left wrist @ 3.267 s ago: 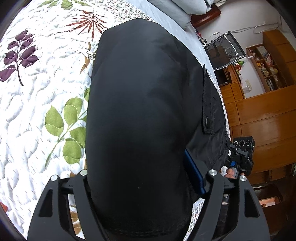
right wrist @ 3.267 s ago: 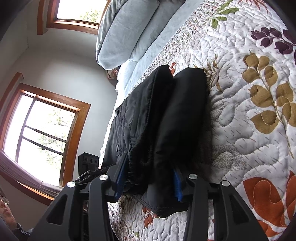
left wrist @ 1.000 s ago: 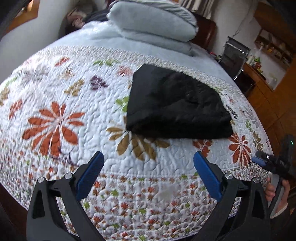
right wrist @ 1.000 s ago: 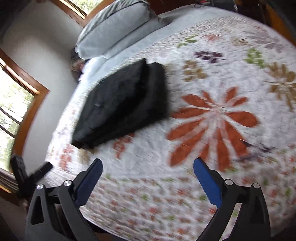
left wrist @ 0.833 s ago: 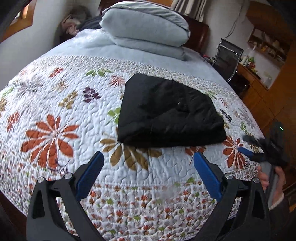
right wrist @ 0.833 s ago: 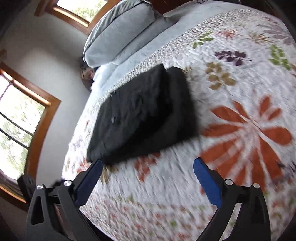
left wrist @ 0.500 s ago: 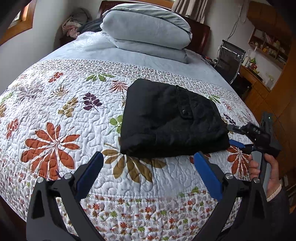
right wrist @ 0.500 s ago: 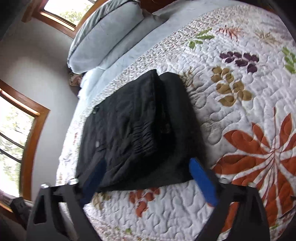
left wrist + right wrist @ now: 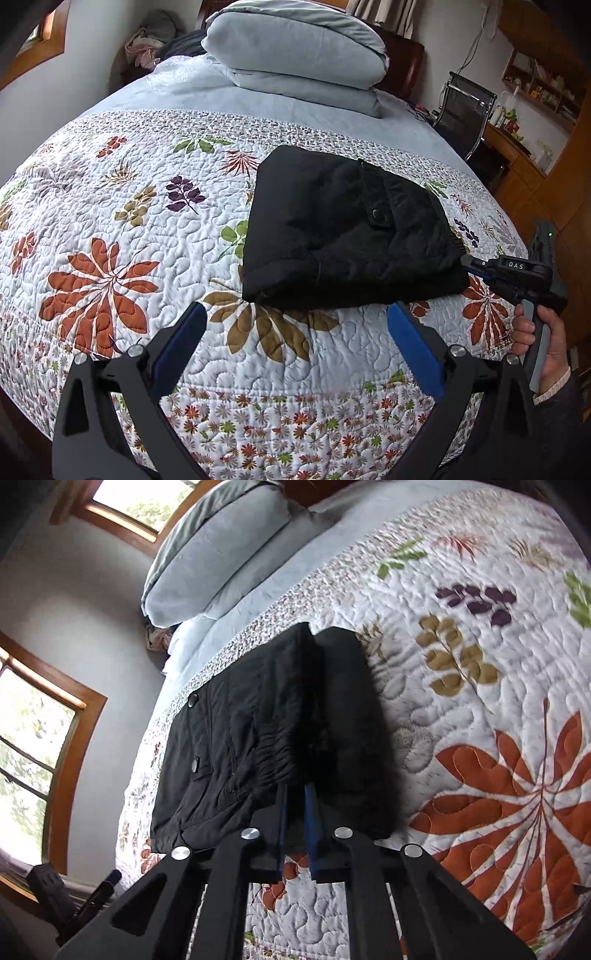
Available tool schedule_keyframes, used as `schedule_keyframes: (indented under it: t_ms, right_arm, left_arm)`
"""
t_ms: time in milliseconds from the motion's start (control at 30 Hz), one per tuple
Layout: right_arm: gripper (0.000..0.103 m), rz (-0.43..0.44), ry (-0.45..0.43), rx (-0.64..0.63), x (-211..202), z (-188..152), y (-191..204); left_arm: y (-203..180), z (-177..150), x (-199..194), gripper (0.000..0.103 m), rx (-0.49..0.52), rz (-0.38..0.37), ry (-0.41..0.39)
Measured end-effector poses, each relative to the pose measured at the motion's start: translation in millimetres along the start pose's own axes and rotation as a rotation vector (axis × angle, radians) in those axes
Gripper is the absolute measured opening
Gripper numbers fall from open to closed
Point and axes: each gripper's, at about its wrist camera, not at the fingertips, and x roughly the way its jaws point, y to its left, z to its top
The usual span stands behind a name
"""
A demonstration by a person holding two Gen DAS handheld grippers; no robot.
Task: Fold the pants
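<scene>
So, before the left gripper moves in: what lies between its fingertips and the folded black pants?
Only bare floral quilt: in the left wrist view, the open left gripper hovers short of the pants, nothing between.

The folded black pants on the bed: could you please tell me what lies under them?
The black pants rest directly on the floral quilt, which shows all around them. Whatever part of the quilt's pattern lies beneath them is covered.

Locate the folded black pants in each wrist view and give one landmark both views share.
Left wrist view: the pants lie right of centre on the quilt, ahead of the open left claw.
Right wrist view: the pants fill the centre-left, just beyond the right claw.
Shared landmark: the stacked grey pillows behind the pants.
</scene>
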Motion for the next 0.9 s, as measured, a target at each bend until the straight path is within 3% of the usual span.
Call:
schedule_keyframes:
  t_ms: [167,233,300,433,600,667,900]
  right_arm:
    - [0.009,-0.031,-0.007,-0.032,-10,-5,3]
    - [0.018,-0.057,-0.018,-0.055,-16,-7,8]
    - [0.041,-0.070,-0.025,-0.062,-20,-8,12]
    - [0.048,0.006,-0.018,-0.001,-19,-4,11]
    - [0.048,-0.038,0.005,0.025,2,10,12]
    - [0.031,-0.039,0.022,0.042,10,12,9]
    - [0.016,0.005,0.008,0.049,5,11,4]
  left_arm:
    - [3,-2,7,0.098,0.002,0.018,0.006]
    - [6,-3,11,0.098,-0.012,0.023,0.028]
    - [8,-3,12,0.098,-0.028,0.017,0.031]
    - [9,-6,10,0.098,-0.033,0.025,0.033]
    - [11,-8,6,0.098,-0.032,0.039,0.039]
    - [12,-9,4,0.098,-0.038,0.039,0.039]
    - [14,-11,2,0.098,-0.044,0.042,0.047]
